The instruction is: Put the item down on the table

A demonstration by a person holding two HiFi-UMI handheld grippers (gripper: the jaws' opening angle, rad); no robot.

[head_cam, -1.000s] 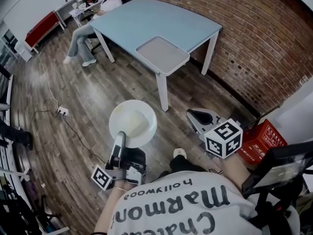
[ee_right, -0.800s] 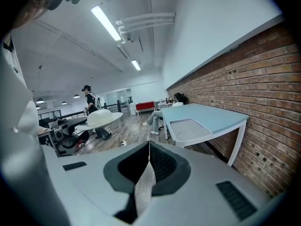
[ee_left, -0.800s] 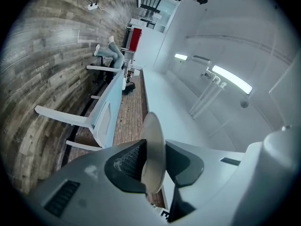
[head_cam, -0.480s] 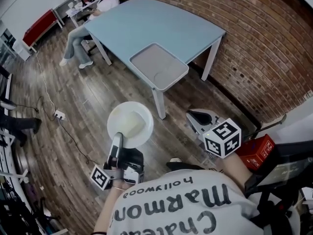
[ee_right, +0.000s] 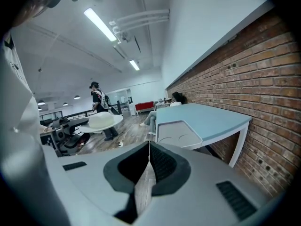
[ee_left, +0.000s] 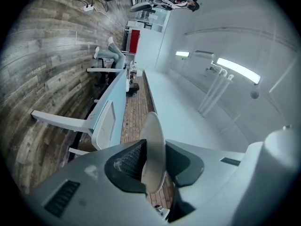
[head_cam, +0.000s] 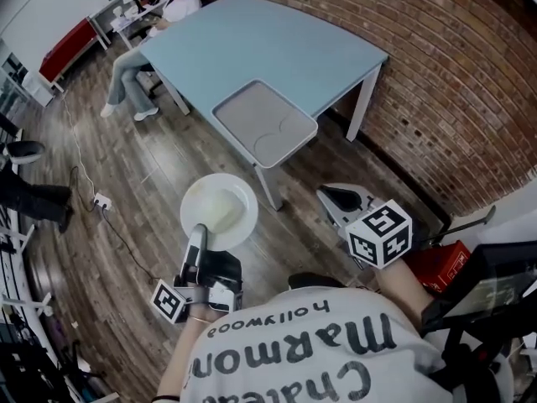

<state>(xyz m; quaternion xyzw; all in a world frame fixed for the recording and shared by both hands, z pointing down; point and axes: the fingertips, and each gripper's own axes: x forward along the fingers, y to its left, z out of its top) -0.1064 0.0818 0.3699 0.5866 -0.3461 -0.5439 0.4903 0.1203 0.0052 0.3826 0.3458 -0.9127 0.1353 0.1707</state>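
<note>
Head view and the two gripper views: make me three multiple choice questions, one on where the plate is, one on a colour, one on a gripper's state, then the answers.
1. Where is the white plate relative to the table?
A. Lying on its top
B. Held above the wooden floor, short of the table
C. Lying on the floor under it

2. What colour is the table's top?
A. Red
B. Black
C. Light blue

3. How does the right gripper stand?
A. Shut on nothing
B. Shut on the plate
C. Wide open

Answers:
1 B: the left gripper clamps the plate's rim, with floor planks beneath it.
2 C: the head view shows a pale blue top.
3 A: the right gripper view shows the jaws together with nothing between them.
</note>
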